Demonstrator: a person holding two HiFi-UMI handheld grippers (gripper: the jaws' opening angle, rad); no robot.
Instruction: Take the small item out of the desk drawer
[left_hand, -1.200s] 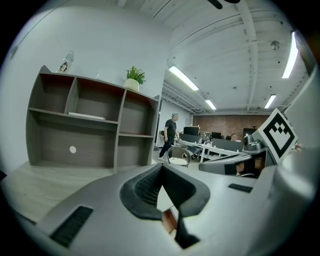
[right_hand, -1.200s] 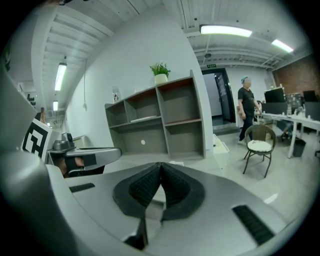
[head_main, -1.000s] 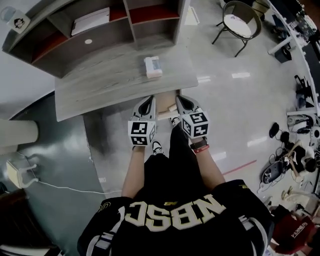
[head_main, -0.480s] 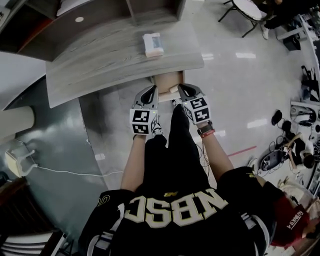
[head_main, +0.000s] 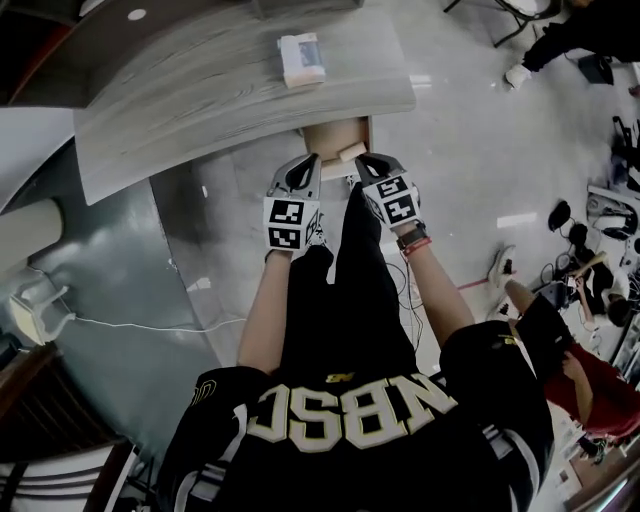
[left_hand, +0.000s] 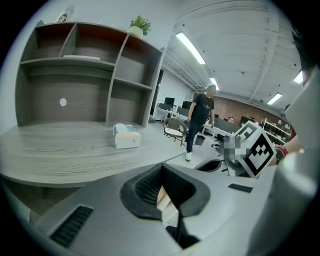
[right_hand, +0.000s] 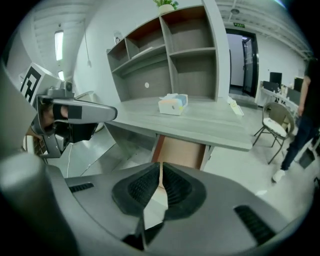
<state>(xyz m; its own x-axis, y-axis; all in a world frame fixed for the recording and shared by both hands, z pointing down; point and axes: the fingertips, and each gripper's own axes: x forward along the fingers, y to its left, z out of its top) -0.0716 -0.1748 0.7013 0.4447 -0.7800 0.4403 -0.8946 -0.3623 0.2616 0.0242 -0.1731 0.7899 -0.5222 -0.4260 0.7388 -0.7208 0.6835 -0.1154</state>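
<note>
Head view, 12 o'clock: grey desk (head_main: 200, 110) with a tissue box (head_main: 302, 60) on top, open drawer (head_main: 325, 140) jutting from under its near edge. Small pale item (head_main: 352, 152) lying in the drawer's 3 o'clock corner. Left gripper (head_main: 303, 163) at the drawer's 7 o'clock, fingers (left_hand: 145, 187) pressed together, empty. Right gripper (head_main: 368, 162) at 5 o'clock, just beside the item, fingers (right_hand: 142, 187) parted by a narrow slit and opening, nothing between.
</note>
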